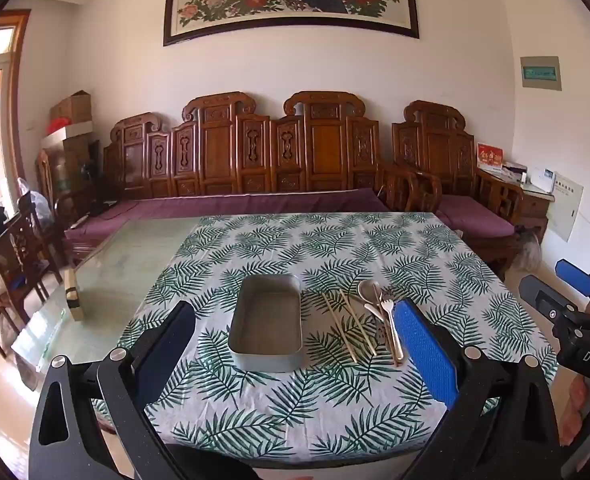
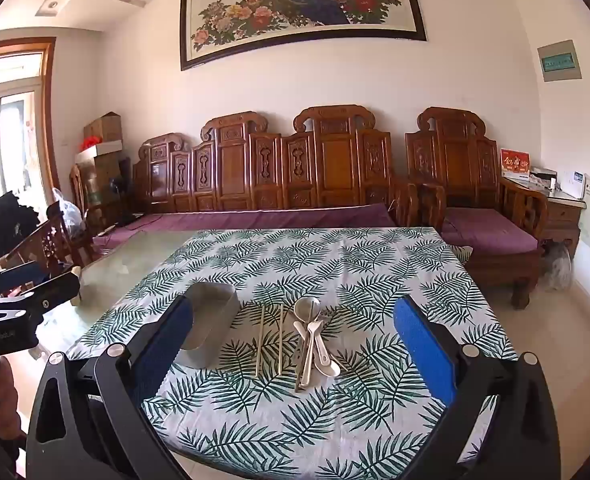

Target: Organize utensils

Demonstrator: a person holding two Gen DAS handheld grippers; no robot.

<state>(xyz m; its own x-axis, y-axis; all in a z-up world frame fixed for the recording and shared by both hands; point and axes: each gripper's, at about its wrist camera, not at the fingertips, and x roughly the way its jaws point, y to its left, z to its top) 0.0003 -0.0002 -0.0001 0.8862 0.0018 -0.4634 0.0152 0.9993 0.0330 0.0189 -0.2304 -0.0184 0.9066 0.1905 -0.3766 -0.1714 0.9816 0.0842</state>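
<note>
- My right claw (image 2: 295, 352) and left claw (image 1: 295, 356) both hang wide apart, holding nothing.
- Utensils (image 2: 313, 336) lie ahead between right's fingers; tin (image 1: 267, 324) between left's.

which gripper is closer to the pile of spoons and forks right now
Right. The right gripper is open with the pile of spoons and forks centred between its fingers. The left gripper frames the metal tin, with the pile off beside its right finger.
</note>
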